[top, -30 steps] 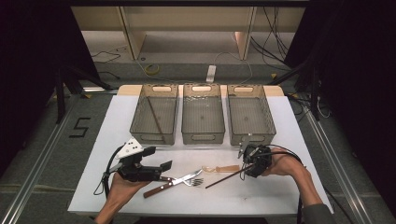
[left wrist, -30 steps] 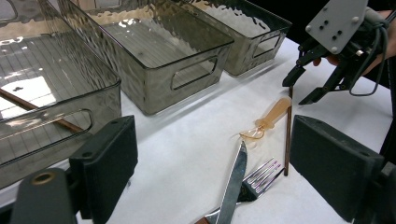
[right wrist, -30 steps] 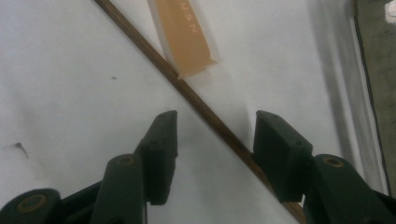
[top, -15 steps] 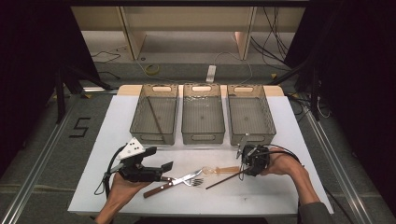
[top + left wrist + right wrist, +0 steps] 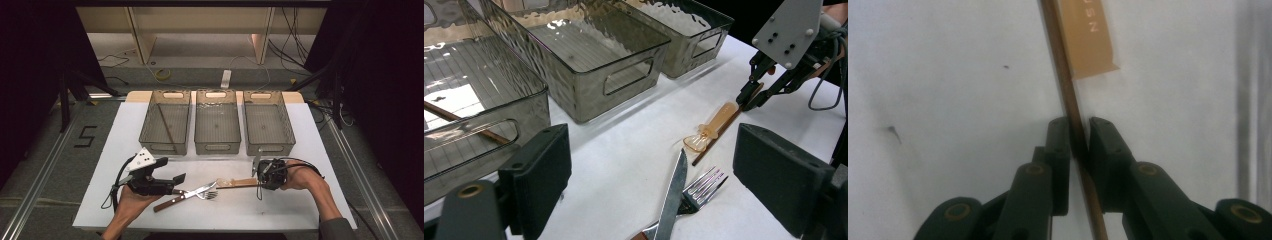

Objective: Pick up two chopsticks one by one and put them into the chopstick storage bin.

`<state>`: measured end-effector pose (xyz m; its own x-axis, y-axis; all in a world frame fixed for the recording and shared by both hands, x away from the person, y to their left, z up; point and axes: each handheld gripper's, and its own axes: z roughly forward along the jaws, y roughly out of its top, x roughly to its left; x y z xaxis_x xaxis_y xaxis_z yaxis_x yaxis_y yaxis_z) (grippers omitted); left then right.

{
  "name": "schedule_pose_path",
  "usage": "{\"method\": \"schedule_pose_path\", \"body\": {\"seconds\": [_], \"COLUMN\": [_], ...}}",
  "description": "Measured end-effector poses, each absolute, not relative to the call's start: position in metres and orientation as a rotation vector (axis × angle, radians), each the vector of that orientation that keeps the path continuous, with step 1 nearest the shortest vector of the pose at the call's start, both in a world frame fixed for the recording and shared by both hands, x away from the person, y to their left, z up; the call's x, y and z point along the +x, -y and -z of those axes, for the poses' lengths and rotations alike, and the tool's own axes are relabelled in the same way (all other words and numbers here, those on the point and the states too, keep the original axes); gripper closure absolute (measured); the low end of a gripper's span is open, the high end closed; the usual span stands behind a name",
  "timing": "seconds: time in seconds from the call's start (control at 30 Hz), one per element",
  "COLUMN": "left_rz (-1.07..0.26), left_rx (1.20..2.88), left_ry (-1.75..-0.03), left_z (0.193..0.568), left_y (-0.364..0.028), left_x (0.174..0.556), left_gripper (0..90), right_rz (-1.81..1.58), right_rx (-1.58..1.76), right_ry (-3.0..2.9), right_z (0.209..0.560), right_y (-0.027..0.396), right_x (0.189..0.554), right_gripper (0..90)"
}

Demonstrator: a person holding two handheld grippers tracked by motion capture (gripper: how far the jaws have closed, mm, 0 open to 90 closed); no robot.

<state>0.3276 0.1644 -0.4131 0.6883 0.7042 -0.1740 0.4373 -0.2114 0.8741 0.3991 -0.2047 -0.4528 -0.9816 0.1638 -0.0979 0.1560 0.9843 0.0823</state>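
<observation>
The right gripper (image 5: 1079, 137) has just been closing its jaws, and they now pinch a thin brown wooden chopstick (image 5: 1064, 80) that lies on the white table (image 5: 310, 150), just beside a flat amber plastic spoon (image 5: 710, 129). At about 9 o'clock from it, the left gripper (image 5: 651, 175) hovers with jaws spread wide above a steel knife (image 5: 672, 192) crossed over a steel fork (image 5: 701, 187).

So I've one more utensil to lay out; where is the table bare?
Bare: the white table right of the right bin, and the left edge beside the left bin. Crowded: the front middle, where knife, fork, amber spoon and chopstick lie.
</observation>
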Motion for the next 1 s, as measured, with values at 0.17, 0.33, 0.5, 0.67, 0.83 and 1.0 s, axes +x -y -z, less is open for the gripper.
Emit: {"method": "schedule_pose_path", "body": {"seconds": [0.17,0.33,0.5,0.67,0.83,1.0], "left_rz": [-0.32,-0.319,-0.318,-0.317,-0.319,-0.323], "left_rx": [1.844,1.845,1.848,1.844,1.847,1.845], "left_ry": [-0.904,-0.903,-0.904,-0.903,-0.905,-0.907], "left_z": [0.413,0.413,0.413,0.413,0.413,0.413], "left_y": [-0.166,-0.165,-0.165,-0.165,-0.166,-0.166], "left_x": [0.328,0.328,0.328,0.328,0.329,0.329], "left_gripper": [15.2,15.2,15.2,15.2,15.2,15.2], "right_rz": [-0.102,-0.104,-0.101,-0.108,-0.15,-0.215], "right_rx": [0.167,0.109,0.103,0.098,0.132,0.134], "right_ry": [-3.025,-3.02,-3.028,-3.034,-3.054,-3.044], "right_z": [0.453,0.453,0.453,0.452,0.447,0.441], "right_y": [0.204,0.204,0.204,0.205,0.207,0.212], "right_x": [0.396,0.393,0.393,0.394,0.392,0.389], "right_gripper": [82.6,84.3,85.2,85.6,85.7,85.7]}}
